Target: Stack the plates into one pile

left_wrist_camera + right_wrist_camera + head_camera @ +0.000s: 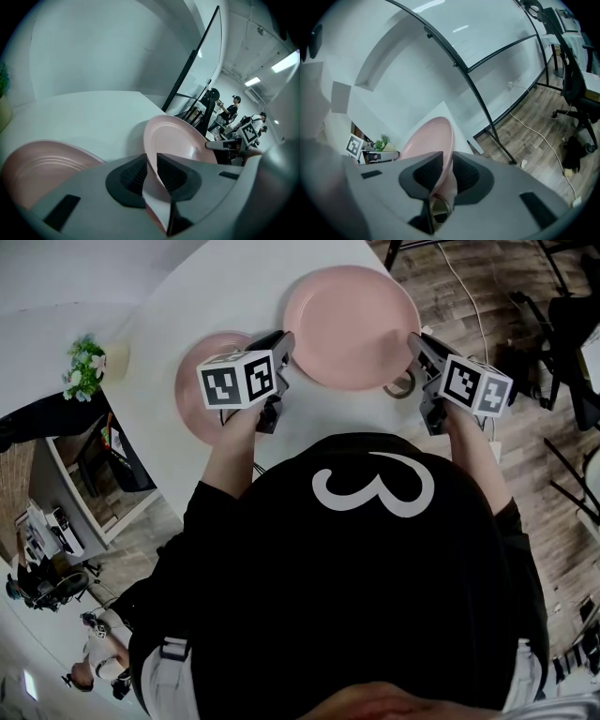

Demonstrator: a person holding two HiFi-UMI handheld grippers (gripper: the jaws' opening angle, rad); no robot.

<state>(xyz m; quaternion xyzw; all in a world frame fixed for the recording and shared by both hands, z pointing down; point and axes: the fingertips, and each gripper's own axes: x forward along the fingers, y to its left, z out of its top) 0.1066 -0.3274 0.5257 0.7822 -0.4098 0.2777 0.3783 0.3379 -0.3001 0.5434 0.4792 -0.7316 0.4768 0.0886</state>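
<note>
Grip comes first: the left tool (151,161) is pinched onto the rim of the held plate (352,320). Its pads sit on either face of the thin pink edge. The right tool (447,161) is clamped the same way on the opposite rim, so the plate spans the gap between the two hands, one tool at each end of its width. It sits toward the far side of the white bench (187,306), in front of the person. I cannot tell from these views whether it has left the surface.

Outward from the left tool lies the second plate (187,395), flat on the bench and partly hidden under that tool's marker cube. It is just beside the held plate, on the person's left and slightly nearer the body. The left hand is therefore the closer one. The carry probably has to run leftward and a little back, with the left tool leading over the resting plate and the right tool following. Whether the two rims touch is hidden by the tool.
</note>
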